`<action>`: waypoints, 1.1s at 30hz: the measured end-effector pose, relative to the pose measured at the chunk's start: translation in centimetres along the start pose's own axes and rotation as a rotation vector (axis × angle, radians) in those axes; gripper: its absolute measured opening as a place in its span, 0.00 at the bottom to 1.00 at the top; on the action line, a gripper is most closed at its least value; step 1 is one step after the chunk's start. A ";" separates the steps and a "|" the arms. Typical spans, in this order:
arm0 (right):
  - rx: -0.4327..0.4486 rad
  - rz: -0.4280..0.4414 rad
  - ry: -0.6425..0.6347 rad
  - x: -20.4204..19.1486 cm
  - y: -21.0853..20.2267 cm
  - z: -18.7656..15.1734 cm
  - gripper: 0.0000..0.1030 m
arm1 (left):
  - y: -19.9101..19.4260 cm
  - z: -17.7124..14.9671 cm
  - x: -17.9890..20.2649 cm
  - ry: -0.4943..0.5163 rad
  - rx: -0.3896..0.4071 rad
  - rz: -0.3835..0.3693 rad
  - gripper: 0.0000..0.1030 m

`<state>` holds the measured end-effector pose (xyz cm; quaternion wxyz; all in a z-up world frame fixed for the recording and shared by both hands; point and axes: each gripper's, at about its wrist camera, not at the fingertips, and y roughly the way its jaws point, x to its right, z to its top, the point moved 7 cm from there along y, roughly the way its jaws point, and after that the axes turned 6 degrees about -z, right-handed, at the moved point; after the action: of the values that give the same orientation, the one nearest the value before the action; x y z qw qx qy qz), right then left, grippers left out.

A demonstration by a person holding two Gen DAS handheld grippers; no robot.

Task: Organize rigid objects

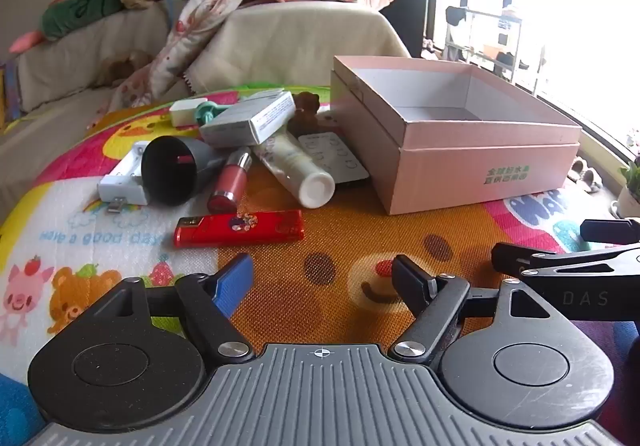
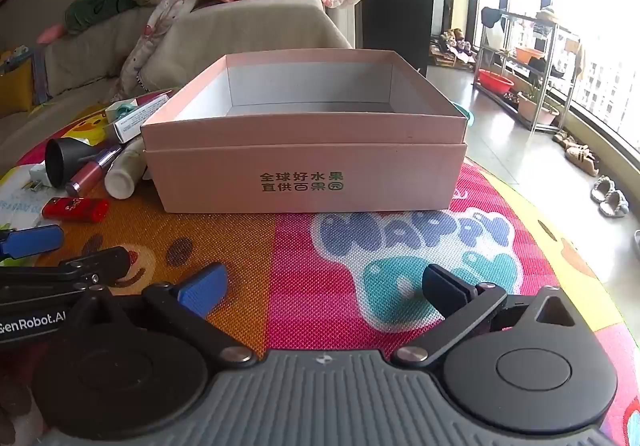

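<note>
- Left wrist view: left gripper spread wide, empty, above a woven cartoon play mat; glossy red lighter lies nearest.
- Right gripper also spread, facing the empty pink cardboard box.
- Risk: smooth, round lotion bottle may roll if the leaning pile is nudged.

Both tools are being held low and angled downward, side by side. The left hand-held gripper is being kept with its jaws spread wide, nothing between the blue pad and the black one. The right hand-held gripper is likewise being held wide open and empty, its fingers being pointed forward, just beside its neighbour.
</note>
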<state>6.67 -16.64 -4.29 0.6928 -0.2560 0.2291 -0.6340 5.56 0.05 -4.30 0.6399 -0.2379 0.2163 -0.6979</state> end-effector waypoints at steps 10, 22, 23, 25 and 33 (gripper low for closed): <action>0.001 -0.017 -0.021 0.1 0.0 0.1 1.00 | 0.0 0.0 0.0 -0.008 0.002 -0.007 0.79; 0.003 -0.020 -0.025 -0.1 -0.1 0.0 1.00 | 0.0 0.0 0.0 -0.010 0.002 -0.008 0.79; 0.003 -0.021 -0.026 0.0 -0.1 0.1 1.00 | 0.0 0.0 0.0 -0.010 0.002 -0.008 0.79; 0.003 -0.019 -0.024 0.0 -0.1 0.1 1.00 | 0.0 0.0 0.0 -0.010 0.002 -0.008 0.79; 0.003 -0.019 -0.024 -0.1 0.0 0.2 1.00 | 0.0 0.0 0.0 -0.011 0.003 -0.008 0.79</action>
<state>6.80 -16.58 -4.16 0.6897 -0.2650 0.2175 -0.6379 5.56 0.08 -4.28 0.6385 -0.2417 0.2109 -0.6996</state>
